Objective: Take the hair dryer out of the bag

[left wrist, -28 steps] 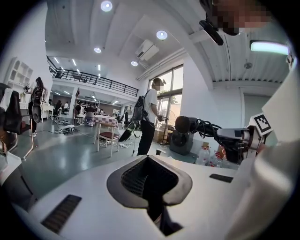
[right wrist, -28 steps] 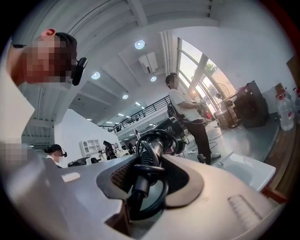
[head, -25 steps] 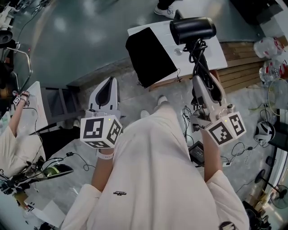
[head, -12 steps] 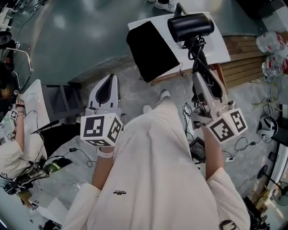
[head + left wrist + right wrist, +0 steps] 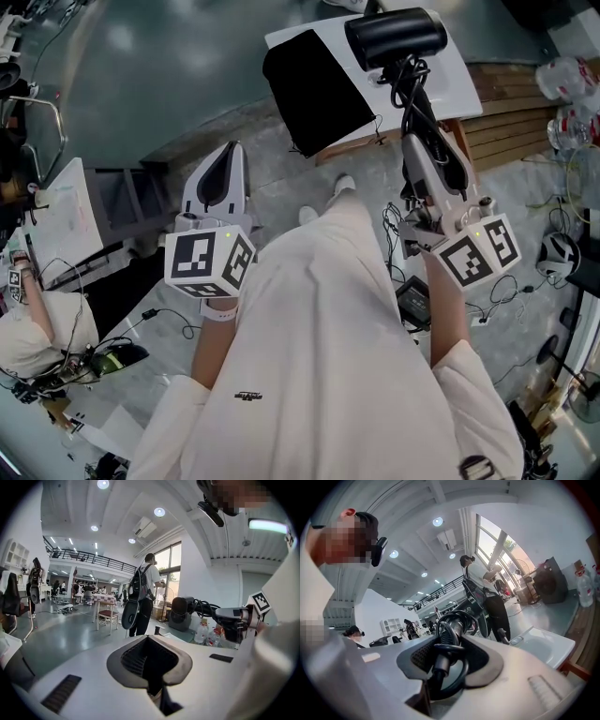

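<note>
Drifted slightly up the head view since a second ago: black hair dryer [image 5: 394, 37], out of the black bag [image 5: 319, 89] and held above the white table [image 5: 461, 94], handle and coiled cord clamped in the right gripper [image 5: 424, 155]. Bag lying flat on the table just left of the dryer, overhanging the near edge. Lower left, over the floor, left gripper [image 5: 228, 161] pinched closed on nothing.

The black hair dryer [image 5: 394, 37] with a glossy, stubby barrel is out of the bag, its barrel lying crosswise over the far part of the white desk [image 5: 459, 89]. Its handle, wrapped in coiled black cord, is clamped in the right hand-held gripper [image 5: 424, 141]. The flat black cloth bag [image 5: 319, 89] lies limp on the desk's left side, overhanging its left edge and near-left corner.
</note>
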Demonstrator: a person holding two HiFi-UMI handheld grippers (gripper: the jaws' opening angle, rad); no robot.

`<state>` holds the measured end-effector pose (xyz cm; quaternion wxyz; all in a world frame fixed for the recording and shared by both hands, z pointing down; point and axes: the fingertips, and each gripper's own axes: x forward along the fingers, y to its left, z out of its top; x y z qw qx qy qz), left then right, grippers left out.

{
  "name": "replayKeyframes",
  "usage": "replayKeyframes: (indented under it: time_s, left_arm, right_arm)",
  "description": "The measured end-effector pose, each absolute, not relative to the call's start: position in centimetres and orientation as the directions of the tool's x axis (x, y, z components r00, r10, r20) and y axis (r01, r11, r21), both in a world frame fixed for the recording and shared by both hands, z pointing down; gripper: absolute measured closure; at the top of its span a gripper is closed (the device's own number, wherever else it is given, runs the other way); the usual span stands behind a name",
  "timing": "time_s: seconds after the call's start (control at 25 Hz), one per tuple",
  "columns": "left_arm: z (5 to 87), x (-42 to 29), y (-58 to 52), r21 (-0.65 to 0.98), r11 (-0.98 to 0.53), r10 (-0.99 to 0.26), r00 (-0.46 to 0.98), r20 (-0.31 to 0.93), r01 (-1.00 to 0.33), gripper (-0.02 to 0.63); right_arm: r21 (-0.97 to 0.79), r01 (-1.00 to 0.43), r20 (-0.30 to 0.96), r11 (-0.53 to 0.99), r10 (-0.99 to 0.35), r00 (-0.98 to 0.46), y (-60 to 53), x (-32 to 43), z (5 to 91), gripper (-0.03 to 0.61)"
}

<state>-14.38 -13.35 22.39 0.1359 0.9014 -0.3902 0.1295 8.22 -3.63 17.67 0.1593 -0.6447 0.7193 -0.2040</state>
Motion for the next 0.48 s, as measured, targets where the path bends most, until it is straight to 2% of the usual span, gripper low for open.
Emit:
replayKeyframes:
  time_s: [0.48]
  left_arm:
    - [22.63, -14.22, -13.08, 0.147, -0.665, -0.660, 0.668, 0.344, -0.732, 0.607]
  right_arm:
    - [-0.511, -0.855, 0.039, 0.086, -0.992, -0.124, -3.05, 8.44, 17.65, 0.416]
